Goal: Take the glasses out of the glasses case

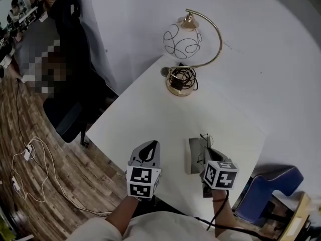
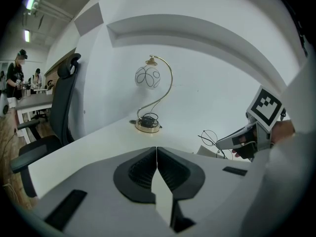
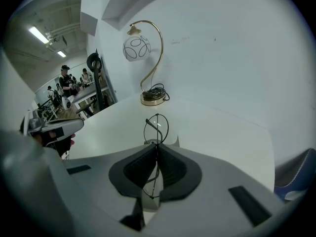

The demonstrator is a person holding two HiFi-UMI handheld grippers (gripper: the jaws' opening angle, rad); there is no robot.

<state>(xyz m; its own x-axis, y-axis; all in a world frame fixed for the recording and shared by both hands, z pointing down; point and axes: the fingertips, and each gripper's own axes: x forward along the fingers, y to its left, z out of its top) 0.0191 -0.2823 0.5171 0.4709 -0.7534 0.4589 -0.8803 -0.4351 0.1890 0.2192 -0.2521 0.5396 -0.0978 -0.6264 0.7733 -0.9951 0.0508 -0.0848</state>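
While left tongs sit closed and empty, right tongs pinch the glasses over the glasses case.

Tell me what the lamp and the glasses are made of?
The lamp has a shiny gold arm and base, like polished metal; its white swirly ball is probably frosted glass. The glasses have thin dark wire rims, likely metal, and clear lenses.

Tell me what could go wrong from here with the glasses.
1. The right gripper is shut on the thin wire glasses; a hard squeeze may bend the frame.
2. The grip covers only a narrow part, so they might twist, slip and drop onto the table.
3. The left gripper is shut and off the case, which may shift if snagged.
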